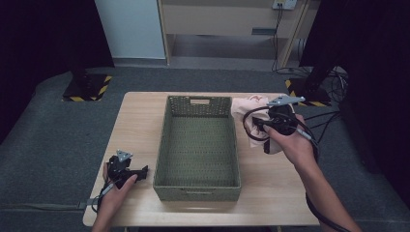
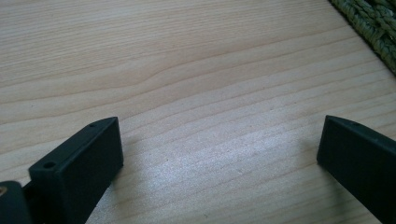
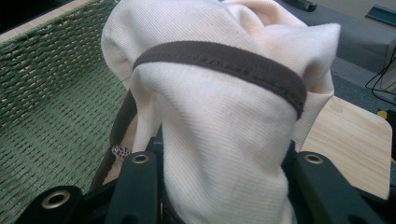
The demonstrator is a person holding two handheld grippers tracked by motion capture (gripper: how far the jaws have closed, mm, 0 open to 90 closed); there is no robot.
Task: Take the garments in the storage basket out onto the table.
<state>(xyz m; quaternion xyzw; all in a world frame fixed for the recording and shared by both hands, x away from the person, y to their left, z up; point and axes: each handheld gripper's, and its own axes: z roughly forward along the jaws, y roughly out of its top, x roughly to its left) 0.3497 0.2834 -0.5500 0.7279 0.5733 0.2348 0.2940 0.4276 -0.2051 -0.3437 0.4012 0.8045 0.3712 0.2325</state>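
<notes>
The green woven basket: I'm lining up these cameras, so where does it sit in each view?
High view: the green woven basket stands mid-table, long side running away from the person.
Left gripper view: its woven edge cuts the top right corner.
Right gripper view: its wall and floor lie left of the cream cloth.
Shared landmark: the light wooden table.

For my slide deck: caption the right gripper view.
Right gripper clamps a bunched cream cloth with dark brown trim beside the green woven basket.

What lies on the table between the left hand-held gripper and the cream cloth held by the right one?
In the high view, the green woven basket sits between the left hand-held gripper and the cream cloth.
</notes>
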